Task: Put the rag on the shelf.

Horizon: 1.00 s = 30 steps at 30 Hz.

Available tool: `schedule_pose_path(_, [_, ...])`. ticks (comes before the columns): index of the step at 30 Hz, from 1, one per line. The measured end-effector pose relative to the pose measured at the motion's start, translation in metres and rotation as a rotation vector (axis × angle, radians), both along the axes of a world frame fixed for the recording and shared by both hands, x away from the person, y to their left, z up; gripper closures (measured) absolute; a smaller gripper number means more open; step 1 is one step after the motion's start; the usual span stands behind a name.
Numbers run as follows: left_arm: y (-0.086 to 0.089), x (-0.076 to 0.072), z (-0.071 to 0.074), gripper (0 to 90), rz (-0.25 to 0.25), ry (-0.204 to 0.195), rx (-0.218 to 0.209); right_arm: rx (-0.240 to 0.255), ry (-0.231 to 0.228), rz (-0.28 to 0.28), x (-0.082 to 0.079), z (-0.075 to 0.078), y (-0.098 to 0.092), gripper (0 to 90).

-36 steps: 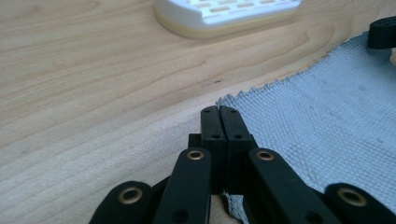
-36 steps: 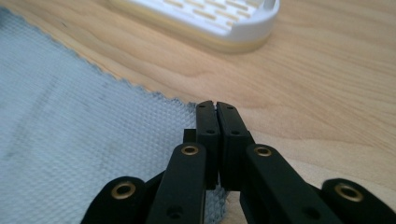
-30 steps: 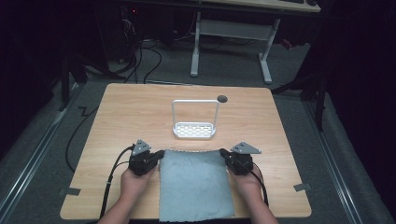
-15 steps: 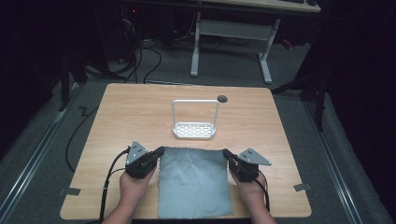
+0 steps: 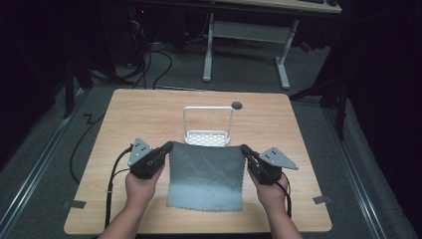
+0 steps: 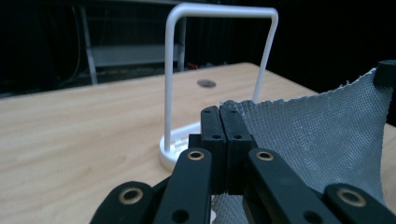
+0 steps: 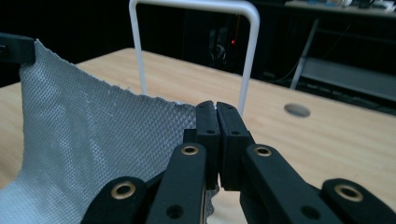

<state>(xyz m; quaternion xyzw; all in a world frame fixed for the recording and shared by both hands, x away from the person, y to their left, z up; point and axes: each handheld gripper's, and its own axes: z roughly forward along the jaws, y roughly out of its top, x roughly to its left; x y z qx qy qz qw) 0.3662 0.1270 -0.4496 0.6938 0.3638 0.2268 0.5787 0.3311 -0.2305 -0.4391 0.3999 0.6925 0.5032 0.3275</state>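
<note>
Now both grippers, left gripper (image 5: 168,147) and right gripper (image 5: 244,149), pinch the grey cloth's (image 5: 206,174) far corners, lifting; next, drape it over the white rack (image 5: 207,124)

Grey cloth (image 5: 206,177): rectangular, waffle-textured weave, zigzag-cut edges. Far edge was lifted off table, stretched taut between its two far corners, each corner pinched; near edge lay flat on wood near person's side. Raised far edge hung just in front of white rack, sagging slightly in middle.
</note>
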Motion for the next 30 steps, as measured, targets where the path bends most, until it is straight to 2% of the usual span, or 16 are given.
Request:
schedule_pose_path(8, [-0.003,0.01,0.028,90.0,-0.001,-0.065,-0.046,0.033,-0.062,-0.017,0.007,0.031,-0.003,89.2])
schedule_pose_path(14, [-0.003,0.016,0.056,90.0,0.002,-0.144,-0.038,0.057,-0.1,-0.016,0.015,0.053,-0.006,89.2])
schedule_pose_path(19, [-0.003,0.024,0.074,90.0,0.013,-0.183,-0.017,0.049,-0.128,-0.014,0.023,0.07,-0.005,89.2])
schedule_pose_path(26, [-0.005,0.038,0.079,90.0,0.024,-0.197,0.0,0.058,-0.145,-0.025,0.035,0.081,-0.003,89.2])
schedule_pose_path(30, [-0.005,0.05,0.08,90.0,0.023,-0.182,-0.003,0.069,-0.127,-0.037,0.046,0.082,-0.002,89.4])
